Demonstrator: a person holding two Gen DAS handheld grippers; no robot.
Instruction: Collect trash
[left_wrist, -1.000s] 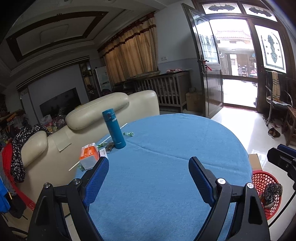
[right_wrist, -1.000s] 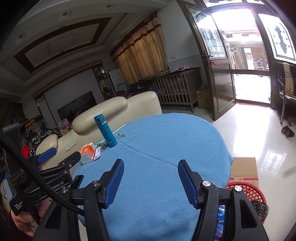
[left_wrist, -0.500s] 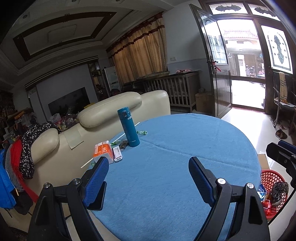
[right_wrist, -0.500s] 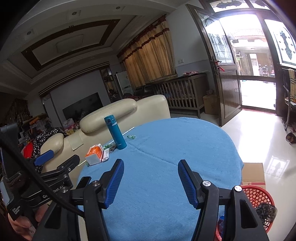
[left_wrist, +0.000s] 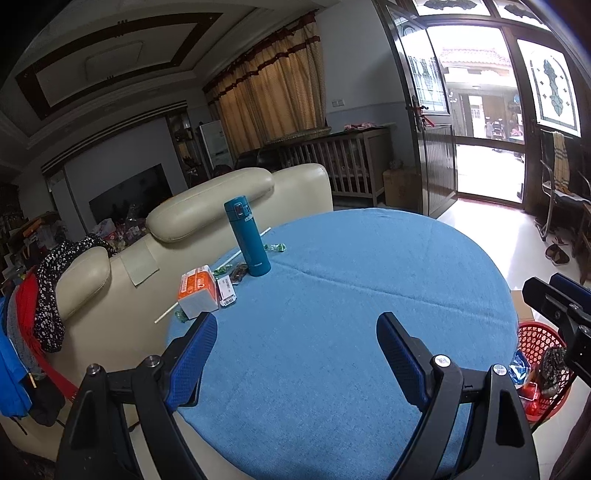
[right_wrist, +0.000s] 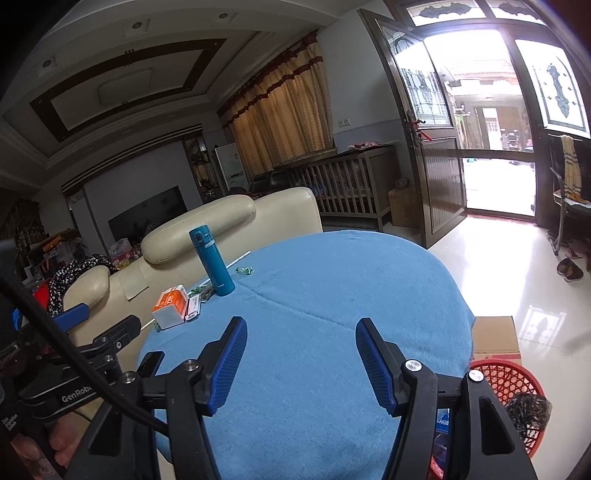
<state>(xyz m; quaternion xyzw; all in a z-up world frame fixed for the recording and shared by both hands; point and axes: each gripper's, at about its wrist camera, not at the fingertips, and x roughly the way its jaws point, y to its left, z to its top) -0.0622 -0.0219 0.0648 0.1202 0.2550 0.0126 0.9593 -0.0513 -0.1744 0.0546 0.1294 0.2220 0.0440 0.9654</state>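
A living room with tan curtains, a cream leather sofa (left_wrist: 236, 192) and an open glass door holds a round table under a blue cloth (left_wrist: 351, 302). The left gripper (left_wrist: 295, 343) hangs over the near part of the cloth, its blue-padded jaws spread wide with nothing between them. The right gripper (right_wrist: 299, 350) hovers over the same cloth (its jaws stand apart too, less widely) and grips nothing. The trash lies on the far left of the table: an orange-and-white carton (left_wrist: 197, 291), a small white labelled packet (left_wrist: 226, 291) touching its side, green candy wrappers (left_wrist: 275, 247) and a thin white stick (left_wrist: 245, 251), all clustered by an upright teal flask (left_wrist: 247, 236). A red mesh basket (right_wrist: 506, 384) stands on the floor beside the table's right edge, with a dark crumpled bag and other scraps inside it
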